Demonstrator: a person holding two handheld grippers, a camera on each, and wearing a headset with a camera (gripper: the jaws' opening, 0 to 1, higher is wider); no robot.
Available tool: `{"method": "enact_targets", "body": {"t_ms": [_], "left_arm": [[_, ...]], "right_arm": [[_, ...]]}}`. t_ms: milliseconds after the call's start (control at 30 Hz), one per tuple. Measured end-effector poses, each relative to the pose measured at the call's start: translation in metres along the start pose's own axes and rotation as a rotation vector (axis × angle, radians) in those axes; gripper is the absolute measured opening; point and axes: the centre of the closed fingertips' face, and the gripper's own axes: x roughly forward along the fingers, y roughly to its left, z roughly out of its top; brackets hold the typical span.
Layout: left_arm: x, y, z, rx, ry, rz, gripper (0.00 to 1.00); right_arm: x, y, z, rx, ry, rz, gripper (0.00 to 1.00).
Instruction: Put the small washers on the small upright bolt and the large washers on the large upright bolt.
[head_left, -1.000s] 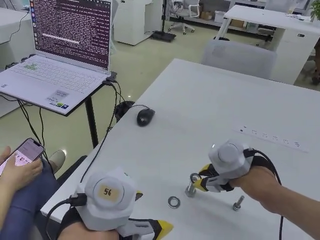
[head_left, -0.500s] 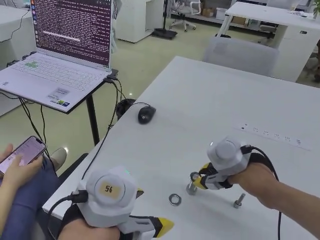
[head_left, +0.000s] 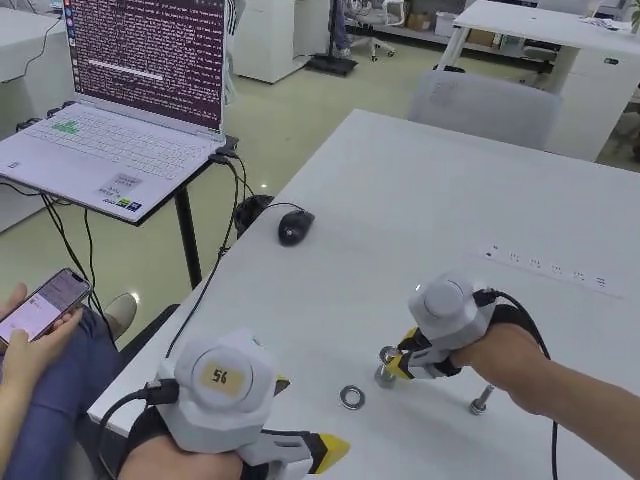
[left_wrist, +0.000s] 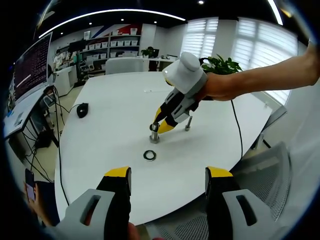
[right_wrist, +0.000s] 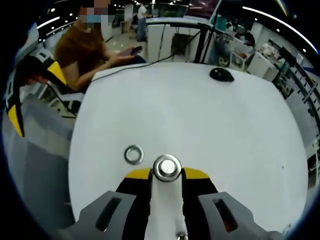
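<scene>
Head view: the right gripper (head_left: 396, 366) sits low over the white table (head_left: 420, 200), its tips at the top of the large upright bolt (head_left: 384, 376). The small upright bolt (head_left: 480, 402) stands near it on the person's right, bare of washers.
Right gripper fingers: drawn close together and pinching the held washer (right_wrist: 167, 167) across its width, flat and level.
Held washer: directly over the large bolt's tip. Whether the thread has entered its hole, I cannot tell.
Left gripper (left_wrist: 169, 172): jaws spread wide with nothing between them, hanging near the table's edge, well apart from both bolts.
Loose washer (head_left: 352, 397): lies flat on the table, near the large bolt on the left gripper's side.
Step in hand: seating a washer on the large bolt, by my reading. The task looks to be at an early to middle stage, with one washer unplaced.
Next move: probably line the hole up with the bolt, lower, then part the jaws so the washer drops down the shank. After that, fetch the loose washer and judge its size before choosing a bolt.
</scene>
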Motion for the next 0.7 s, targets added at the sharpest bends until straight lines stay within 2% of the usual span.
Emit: {"method": "enact_targets", "body": {"t_ms": [700], "left_arm": [[-0.004,0.005,-0.003,-0.017,0.001,0.008,0.59]], "right_arm": [[0.032,0.000,-0.021,0.076,0.086,0.011,0.24]]}}
